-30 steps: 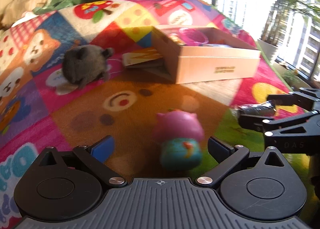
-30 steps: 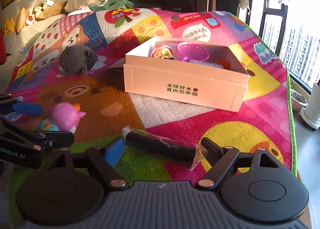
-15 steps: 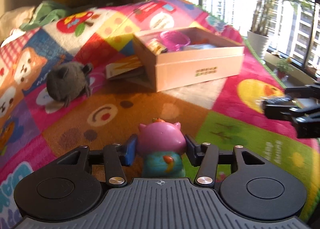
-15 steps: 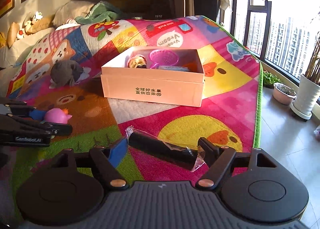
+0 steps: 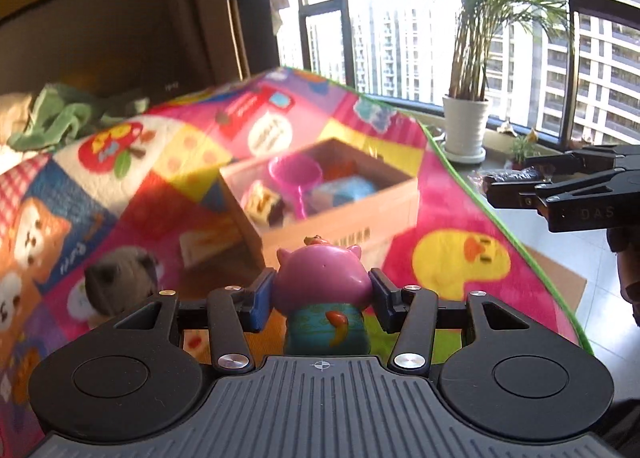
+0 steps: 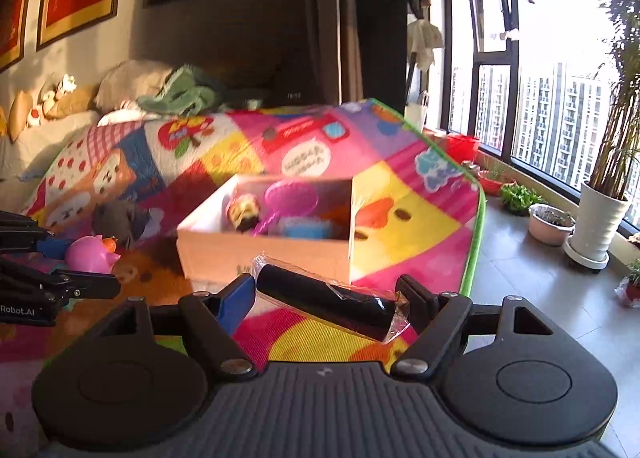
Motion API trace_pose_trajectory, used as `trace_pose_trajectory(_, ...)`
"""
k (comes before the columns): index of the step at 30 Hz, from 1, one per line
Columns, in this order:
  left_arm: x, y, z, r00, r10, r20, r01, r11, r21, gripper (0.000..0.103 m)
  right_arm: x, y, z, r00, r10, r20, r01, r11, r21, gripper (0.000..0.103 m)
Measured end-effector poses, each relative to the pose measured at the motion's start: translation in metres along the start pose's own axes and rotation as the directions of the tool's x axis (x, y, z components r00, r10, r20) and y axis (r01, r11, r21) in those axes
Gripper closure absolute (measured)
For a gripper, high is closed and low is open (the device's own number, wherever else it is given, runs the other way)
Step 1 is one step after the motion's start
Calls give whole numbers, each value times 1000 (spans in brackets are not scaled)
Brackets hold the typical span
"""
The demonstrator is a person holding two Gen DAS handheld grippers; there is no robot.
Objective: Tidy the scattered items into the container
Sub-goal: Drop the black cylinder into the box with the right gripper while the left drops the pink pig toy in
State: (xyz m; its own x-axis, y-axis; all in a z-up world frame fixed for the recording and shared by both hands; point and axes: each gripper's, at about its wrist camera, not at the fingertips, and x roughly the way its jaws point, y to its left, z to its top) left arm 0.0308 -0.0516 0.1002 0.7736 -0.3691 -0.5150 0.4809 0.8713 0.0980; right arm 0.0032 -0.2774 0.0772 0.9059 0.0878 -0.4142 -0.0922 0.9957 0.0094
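— Lifting now? The left gripper (image 5: 322, 296) has closed its jaws on the pink pig toy (image 5: 322, 283), off the mat (image 5: 448, 214).
— Yes; the right gripper (image 6: 327, 294) grips the wrapped black roll (image 6: 326, 302), both short of the cardboard box (image 6: 264, 254).

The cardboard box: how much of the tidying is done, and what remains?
Done: the cardboard box holds a purple scoop and other small items. In hand: the left claw grips the pink pig toy, the right claw a wrapped black roll. Left: boxing both, plus the grey plush on the mat.
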Motion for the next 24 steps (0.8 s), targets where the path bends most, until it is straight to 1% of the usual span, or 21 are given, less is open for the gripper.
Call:
trace_pose_trajectory(4,8,6,22,999,-2,38,2,1000,8,49,0,-10,18,999,-12,42,11,1000,21,25)
trace_pose_trajectory(7,13,11,32,998,-11,67,10,1000,10,49,-2,-16,31,996,-17,86,14,999,36,25)
trace_pose_trajectory(11,21,22,33,996,-27,90,29,999,-20,49,-2,-21,49,993,-18,117,13,999,44,25)
trace_pose_trajectory(14,35,33,32,996,-21,82,25,999,-45,49,3,-23,59,992,-10,122,5,999,36,25)
trace_pose_trajectory(16,49,40,35,997,-16,75,20,998,-59,49,11,-23,67,994,10,110,-14,999,39,25)
trace_pose_trajectory(19,67,48,47,996,-23,85,29,997,-66,49,32,-20,81,995,44,94,-48,998,43,25)
trace_pose_trajectory(23,95,48,67,992,-38,117,44,998,-46,48,68,-6,102,992,90,91,-94,995,44,25)
trace_pose_trajectory(24,104,48,69,992,-33,119,38,999,-37,46,78,-2,106,991,102,88,-106,993,48,25)
